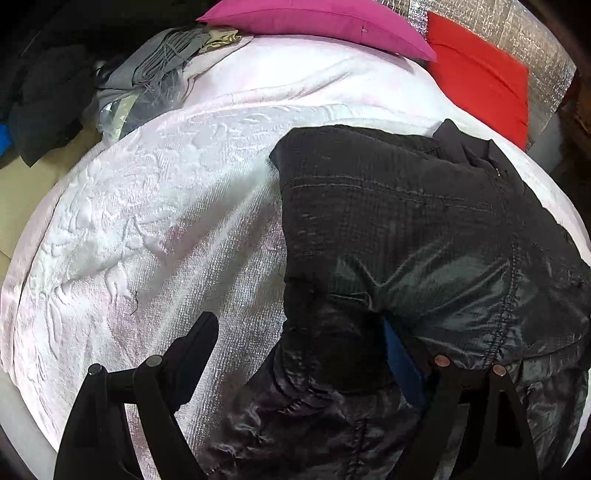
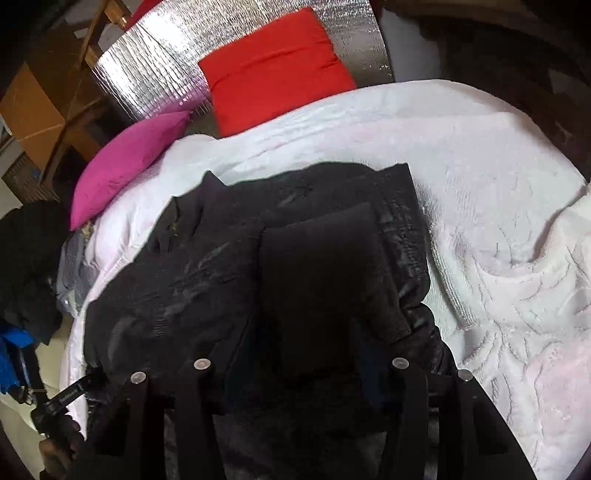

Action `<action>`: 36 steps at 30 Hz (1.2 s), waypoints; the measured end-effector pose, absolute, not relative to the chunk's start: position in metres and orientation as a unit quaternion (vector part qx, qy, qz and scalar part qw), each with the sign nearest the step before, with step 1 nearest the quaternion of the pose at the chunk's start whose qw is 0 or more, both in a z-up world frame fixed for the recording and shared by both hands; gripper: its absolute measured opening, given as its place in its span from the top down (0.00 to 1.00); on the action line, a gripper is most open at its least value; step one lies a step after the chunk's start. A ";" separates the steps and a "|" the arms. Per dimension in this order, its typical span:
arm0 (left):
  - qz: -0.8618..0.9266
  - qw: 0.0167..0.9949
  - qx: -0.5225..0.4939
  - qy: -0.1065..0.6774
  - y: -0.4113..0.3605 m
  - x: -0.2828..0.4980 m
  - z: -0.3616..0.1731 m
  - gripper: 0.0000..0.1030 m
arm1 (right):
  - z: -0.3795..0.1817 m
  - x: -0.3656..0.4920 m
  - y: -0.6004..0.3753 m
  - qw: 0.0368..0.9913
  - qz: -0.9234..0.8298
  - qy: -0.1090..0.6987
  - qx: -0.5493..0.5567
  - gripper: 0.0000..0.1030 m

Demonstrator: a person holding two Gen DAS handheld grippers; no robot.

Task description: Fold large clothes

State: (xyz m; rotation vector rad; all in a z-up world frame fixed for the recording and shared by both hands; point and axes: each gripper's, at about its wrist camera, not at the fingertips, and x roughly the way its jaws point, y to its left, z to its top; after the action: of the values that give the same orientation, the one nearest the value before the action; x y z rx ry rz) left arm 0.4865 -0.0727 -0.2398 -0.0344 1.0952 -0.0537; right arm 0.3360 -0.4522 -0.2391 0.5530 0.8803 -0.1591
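Honestly, this black jacket point(image 1: 399, 229) looks puffy and slick (light too), so I'd pinch its stitched hem; my left gripper point(image 1: 310, 354) is spread wide over it, while I cannot tell whether the right gripper point(image 2: 295, 354) pinches cloth.

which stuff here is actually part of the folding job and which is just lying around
Part of the job:
- black jacket, spread on the white blanket
- left gripper, open, over the jacket's near edge
- right gripper, above the jacket

Just lying about:
- magenta pillow
- red pillow
- grey clothes pile
- silver foil panel
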 end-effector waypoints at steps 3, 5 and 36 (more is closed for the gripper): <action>-0.017 0.877 -0.007 0.480 -0.080 0.477 -0.220 0.15 | -0.226 0.328 -0.457 0.880 -0.054 0.377 0.284 0.47; -0.028 0.895 0.000 0.446 -0.086 0.471 -0.207 0.15 | -0.221 0.326 -0.456 0.887 -0.031 0.355 0.292 0.47; 0.003 0.856 -0.049 0.515 -0.045 0.501 -0.230 0.14 | -0.257 0.355 -0.494 0.829 -0.077 0.429 0.350 0.37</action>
State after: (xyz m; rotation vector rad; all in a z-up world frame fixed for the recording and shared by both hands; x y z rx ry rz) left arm 0.5013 -0.0454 -0.2299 -0.1031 1.0832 0.0056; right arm 0.3547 -0.4943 -0.2568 0.7422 0.9103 -0.1627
